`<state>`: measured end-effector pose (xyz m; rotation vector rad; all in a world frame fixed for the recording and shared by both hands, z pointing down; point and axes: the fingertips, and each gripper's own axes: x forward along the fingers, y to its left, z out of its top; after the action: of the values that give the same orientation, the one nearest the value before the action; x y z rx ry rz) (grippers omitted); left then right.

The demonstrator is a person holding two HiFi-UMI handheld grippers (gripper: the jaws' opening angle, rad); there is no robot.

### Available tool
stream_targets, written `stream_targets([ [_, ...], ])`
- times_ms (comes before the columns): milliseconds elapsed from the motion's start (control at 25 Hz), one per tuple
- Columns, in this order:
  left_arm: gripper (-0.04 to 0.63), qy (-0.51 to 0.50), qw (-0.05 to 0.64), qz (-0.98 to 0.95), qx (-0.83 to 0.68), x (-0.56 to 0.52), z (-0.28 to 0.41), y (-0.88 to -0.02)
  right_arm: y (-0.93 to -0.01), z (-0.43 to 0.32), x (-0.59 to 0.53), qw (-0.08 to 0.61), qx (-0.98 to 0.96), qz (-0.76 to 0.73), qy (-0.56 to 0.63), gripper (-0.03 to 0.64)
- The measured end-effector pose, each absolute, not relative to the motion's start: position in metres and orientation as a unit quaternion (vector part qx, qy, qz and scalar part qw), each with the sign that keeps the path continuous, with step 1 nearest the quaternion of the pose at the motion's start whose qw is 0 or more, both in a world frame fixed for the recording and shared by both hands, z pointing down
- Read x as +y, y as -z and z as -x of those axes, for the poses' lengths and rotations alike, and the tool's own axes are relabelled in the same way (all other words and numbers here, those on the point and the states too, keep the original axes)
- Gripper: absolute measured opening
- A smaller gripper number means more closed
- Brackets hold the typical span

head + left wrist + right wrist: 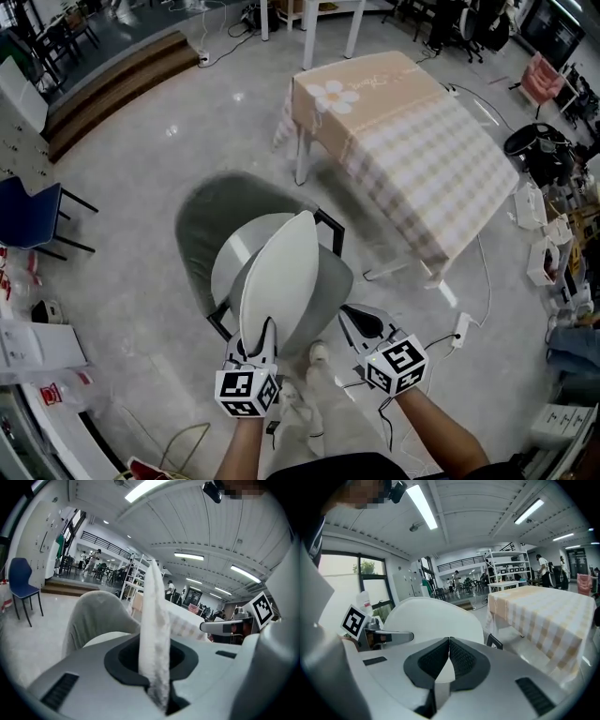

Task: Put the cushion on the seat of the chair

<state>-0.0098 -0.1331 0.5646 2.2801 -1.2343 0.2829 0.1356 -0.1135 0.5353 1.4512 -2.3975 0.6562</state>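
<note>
**Cushion held on edge over chair seat, left claw gripping it**

Left gripper (263, 330) is clamped on the near rim of the white cushion (281, 272). In the left gripper view the cushion (152, 616) runs straight up between the jaws of the left gripper (153, 656), pinched edge-on, with fabric filling the gap.

The cushion stands upright on its edge, long and oval, leaning slightly away from the person. It sits above the seat (328, 281) of the grey chair (208, 220), not flat on it. Cannot tell whether its lower edge touches the seat. The chair's curved backrest (96, 611) is on the far left side of the cushion.

Right gripper (361, 321) is just to the right of the cushion, over the seat's near right corner and apart from the cushion. In the right gripper view the jaws of the right gripper (449, 641) are closed tip to tip with nothing clamped between them. The broad face of the cushion (433, 616) fills the view behind them. The left gripper (389, 637) shows at the left of that view.

A table with a checked cloth (412, 141) stands beyond the chair, well apart. A blue chair (28, 211) is at the far left. The floor (141, 281) is pale and glossy, with cables near the table.
</note>
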Motion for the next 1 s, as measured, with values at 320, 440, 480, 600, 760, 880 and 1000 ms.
stream_targets([
  [320,0.06,-0.098,0.292,-0.831,-0.462,-0.136,0.0,-0.597,-0.562,-0.144,-0.117,0.144,-0.821,-0.496,-0.243,0.018],
  [440,0.06,-0.093,0.305,-0.828,-0.461,-0.138,-0.006,-0.606,-0.573,-0.149,-0.118,0.144,-0.818,-0.496,-0.252,0.018],
  [480,0.06,-0.091,0.308,-0.828,-0.461,-0.139,-0.008,-0.608,-0.577,-0.15,-0.118,0.144,-0.817,-0.497,-0.255,0.018],
  [600,0.06,-0.087,0.315,-0.825,-0.461,-0.142,-0.013,-0.616,-0.588,-0.153,-0.119,0.143,-0.813,-0.499,-0.264,0.018],
  [760,0.06,-0.082,0.333,-0.819,-0.46,-0.145,-0.018,-0.634,-0.604,-0.154,-0.12,0.143,-0.81,-0.499,-0.274,0.018],
  [880,0.06,-0.084,0.341,-0.815,-0.461,-0.145,-0.021,-0.647,-0.616,-0.155,-0.12,0.146,-0.808,-0.497,-0.281,0.018],
  [1000,0.06,-0.087,0.352,-0.809,-0.462,-0.145,-0.022,-0.659,-0.627,-0.155,-0.119,0.147,-0.806,-0.496,-0.288,0.018],
])
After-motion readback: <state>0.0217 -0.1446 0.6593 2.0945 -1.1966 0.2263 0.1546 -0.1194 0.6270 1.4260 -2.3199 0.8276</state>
